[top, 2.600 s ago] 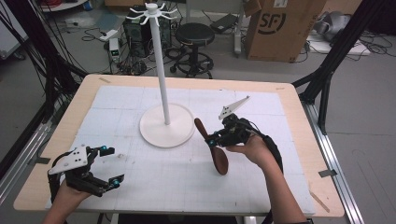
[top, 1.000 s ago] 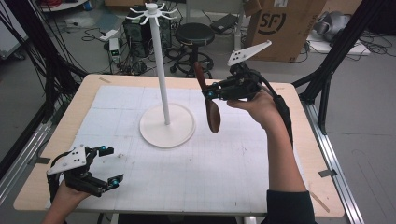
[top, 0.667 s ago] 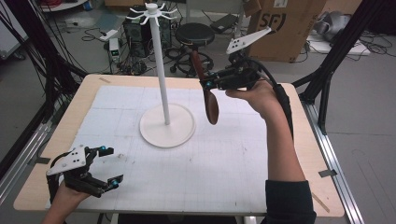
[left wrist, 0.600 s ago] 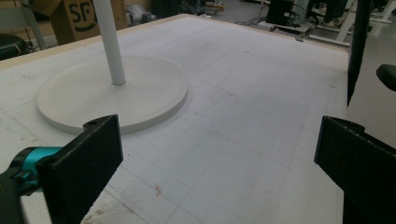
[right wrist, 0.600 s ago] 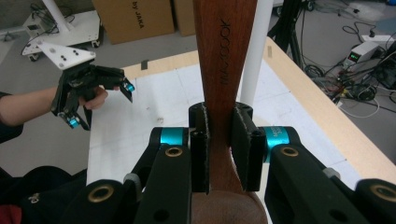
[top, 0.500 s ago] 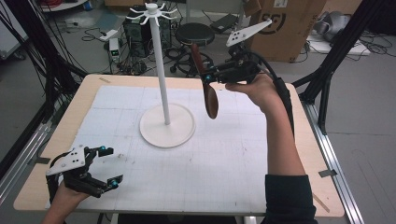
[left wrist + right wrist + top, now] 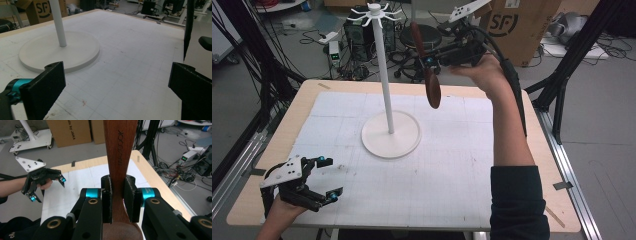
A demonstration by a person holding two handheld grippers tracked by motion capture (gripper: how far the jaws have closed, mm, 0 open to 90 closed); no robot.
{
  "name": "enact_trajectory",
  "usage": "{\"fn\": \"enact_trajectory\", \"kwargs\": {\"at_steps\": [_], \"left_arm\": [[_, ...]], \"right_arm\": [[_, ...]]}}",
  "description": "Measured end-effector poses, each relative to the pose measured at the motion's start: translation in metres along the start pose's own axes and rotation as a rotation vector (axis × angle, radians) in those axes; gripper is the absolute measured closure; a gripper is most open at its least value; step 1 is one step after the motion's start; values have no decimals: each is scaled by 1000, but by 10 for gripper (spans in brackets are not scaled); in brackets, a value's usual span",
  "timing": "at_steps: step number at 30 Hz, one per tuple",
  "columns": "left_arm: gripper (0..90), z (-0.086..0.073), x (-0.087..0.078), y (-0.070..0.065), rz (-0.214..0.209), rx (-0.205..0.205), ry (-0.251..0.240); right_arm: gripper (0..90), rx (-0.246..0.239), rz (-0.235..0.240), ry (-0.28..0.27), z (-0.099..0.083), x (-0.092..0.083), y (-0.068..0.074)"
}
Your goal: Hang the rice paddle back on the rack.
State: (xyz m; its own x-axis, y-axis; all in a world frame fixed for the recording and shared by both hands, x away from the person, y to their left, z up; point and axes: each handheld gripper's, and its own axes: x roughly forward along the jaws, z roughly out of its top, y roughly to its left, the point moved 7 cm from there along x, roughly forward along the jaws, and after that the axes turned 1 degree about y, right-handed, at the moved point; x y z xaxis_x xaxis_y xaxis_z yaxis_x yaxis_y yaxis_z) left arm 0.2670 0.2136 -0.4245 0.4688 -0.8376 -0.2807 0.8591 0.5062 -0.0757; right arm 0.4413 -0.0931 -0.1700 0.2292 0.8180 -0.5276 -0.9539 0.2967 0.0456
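Spoon: wooden spoon (image 7: 426, 65), upper centre of the high view, held in the air right of the stand's pole and clear of the table.
Long axis: near upright, slightly tilted; bowl end points down, handle end points up.
Right gripper: right gripper (image 7: 430, 61) clamped on the spoon's handle; in the right gripper view the two pads (image 7: 108, 202) press the handle (image 7: 119, 157) from both sides.
Left gripper: left gripper (image 7: 328, 178), lower left of the high view, jaws wide apart with nothing between them; it rests at the table's near edge.
Stand: white stand (image 7: 390, 131) at mid-table, round base, thin pole, hooks at the top near the frame's upper edge.
Table: table (image 7: 512, 150) covered by a white gridded mat.
Cut off: in the right gripper view the handle's top runs out of the frame and the bowl is mostly hidden behind the jaws.
Hard to make out: in the high view, the handle's top blends into the dark clutter behind; lettering on the handle reads only partly.
Background: cardboard box (image 7: 517, 25), upper right.
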Motion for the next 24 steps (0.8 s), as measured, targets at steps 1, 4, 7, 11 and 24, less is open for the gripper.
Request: {"fn": "enact_trajectory", "kwargs": {"at_steps": [1,4,7,11,24], "left_arm": [[17,0,0,0,1,-1,0],[17,0,-1,1,0,0,2],[17,0,-1,1,2,-4,-4],[17,1,-2,1,2,-1,-6],[17,1,-3,1,2,-4,-13]], "right_arm": [[783,-4,-1,-3,3,0,-1],[782,-10,11,-7,11,-1,-1],[783,-21,1,0,18,0,-2],[782,-14,-13,22,21,1,-6],[782,2,-13,40,26,8,-14]]}}
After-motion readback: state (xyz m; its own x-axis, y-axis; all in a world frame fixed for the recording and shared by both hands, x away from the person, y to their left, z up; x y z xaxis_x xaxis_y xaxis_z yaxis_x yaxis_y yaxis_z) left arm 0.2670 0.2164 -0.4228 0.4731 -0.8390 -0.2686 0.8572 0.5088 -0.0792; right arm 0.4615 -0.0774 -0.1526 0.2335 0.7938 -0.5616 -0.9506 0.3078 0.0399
